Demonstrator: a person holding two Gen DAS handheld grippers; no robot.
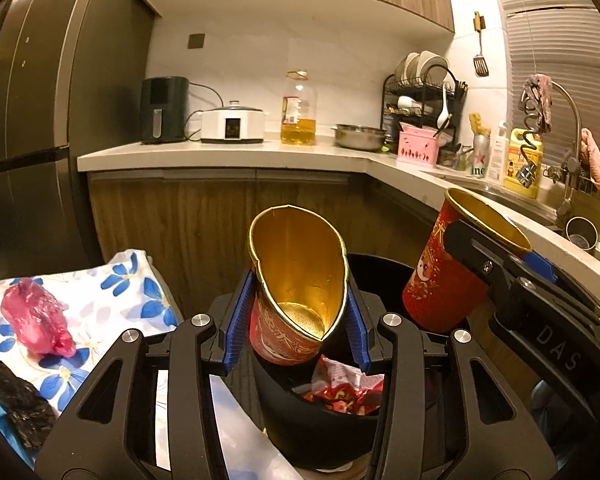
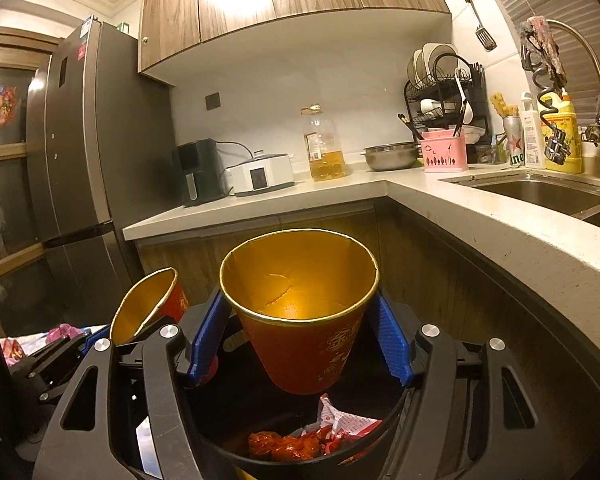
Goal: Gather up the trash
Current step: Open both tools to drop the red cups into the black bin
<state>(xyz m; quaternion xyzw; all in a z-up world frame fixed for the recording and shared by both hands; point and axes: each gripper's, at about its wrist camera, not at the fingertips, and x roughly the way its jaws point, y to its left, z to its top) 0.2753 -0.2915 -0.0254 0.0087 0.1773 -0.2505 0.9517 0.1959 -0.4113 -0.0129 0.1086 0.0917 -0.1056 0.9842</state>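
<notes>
You hold a red paper cup with a gold lining in each gripper, both hanging over the black bin in a dim kitchen. Your left gripper pinches its cup hard enough that the rim is squashed into a narrow oval. Your right gripper clamps the other cup by its sides, and that rim stays round. Red wrappers already lie in the bin.

The squashed cup may spring back as the pads let go and hop sideways, landing outside the bin. The two cups hang near each other, so dropping both together could knock one off the rim. The right cup seems to sit over the bin's far edge, though the fisheye makes that hard to judge, and it could tip out toward the cabinet. A pink bag still waits on the floral cloth at the left.
</notes>
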